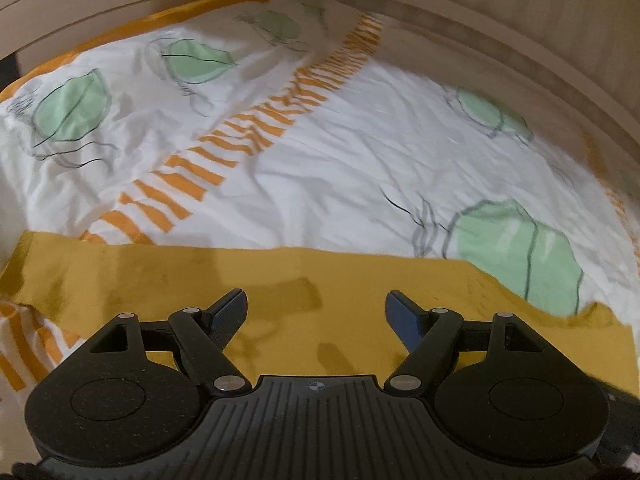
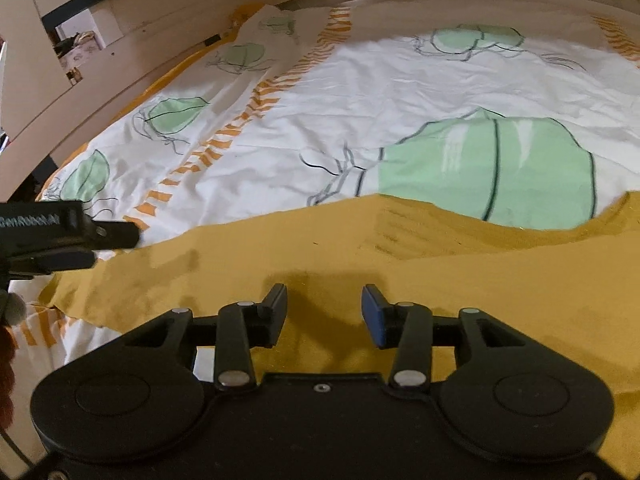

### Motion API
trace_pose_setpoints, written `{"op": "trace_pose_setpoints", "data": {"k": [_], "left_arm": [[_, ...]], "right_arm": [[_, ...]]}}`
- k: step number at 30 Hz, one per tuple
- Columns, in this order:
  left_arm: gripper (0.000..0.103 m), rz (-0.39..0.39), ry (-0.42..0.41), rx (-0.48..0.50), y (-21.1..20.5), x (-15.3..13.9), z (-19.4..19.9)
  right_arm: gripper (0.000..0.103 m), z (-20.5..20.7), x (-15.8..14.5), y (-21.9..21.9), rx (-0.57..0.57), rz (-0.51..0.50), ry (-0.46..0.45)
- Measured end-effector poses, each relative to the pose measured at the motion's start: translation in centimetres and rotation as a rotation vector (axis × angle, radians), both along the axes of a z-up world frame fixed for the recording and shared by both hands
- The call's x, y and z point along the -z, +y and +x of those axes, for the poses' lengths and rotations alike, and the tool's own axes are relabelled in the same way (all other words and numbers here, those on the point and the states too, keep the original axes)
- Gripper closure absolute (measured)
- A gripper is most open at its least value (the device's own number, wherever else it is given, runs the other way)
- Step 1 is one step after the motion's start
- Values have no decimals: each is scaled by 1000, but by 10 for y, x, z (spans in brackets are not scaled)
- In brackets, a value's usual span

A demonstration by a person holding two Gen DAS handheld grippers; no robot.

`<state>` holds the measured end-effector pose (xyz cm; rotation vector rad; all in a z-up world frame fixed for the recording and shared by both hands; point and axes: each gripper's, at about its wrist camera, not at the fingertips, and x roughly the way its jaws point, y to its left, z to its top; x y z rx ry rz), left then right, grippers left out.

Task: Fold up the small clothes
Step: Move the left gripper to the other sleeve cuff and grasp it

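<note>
A mustard-yellow garment (image 1: 200, 276) lies spread on a bed, over a white bedsheet (image 1: 320, 168) printed with green leaf shapes and orange stripes. In the left wrist view it fills the lower half of the frame as a flat band. In the right wrist view it runs across the middle and lower right, and a raised fold or ridge (image 2: 400, 232) sits right of centre.

The left hand-held gripper (image 1: 316, 312) hovers over the cloth with its jaws wide apart and nothing between them. The right hand-held gripper (image 2: 324, 312) also hangs over the yellow cloth, jaws parted and empty. The cloth lies below the pads, not pinched by them. The left tool also shows at the left edge of the right wrist view, near the garment's left end.

To my eye a fold has been laid down and let go, with both tools free. The next move would call for picking a fresh edge or corner, perhaps at the ridge on the right. The jaws should close on the yellow cloth alone without catching the sheet beneath.

I see no container here, no basket, box or drawer in reach.
</note>
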<state>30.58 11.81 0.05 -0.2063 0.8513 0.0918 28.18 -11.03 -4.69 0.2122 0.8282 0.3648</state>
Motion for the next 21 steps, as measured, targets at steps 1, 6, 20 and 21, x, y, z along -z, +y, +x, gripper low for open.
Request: {"op": "trace_pose_setpoints", "data": {"k": [1,6,20,21], "left_arm": [[28,-10,-10,-24,6,0,-1],[28,-91,-51,-114,38,9,-7],[27,-265,-162,-314,151,28,-47],[27,-263,-178,-334,158,28,-50]], "right_arm": [[51,-1,2,-1,6,-8,3],[51,-4,16,1,10,-86,21],[50,-19,35,15,21,-192,-24],[50,-21,33,15,23,-182,-28]]}}
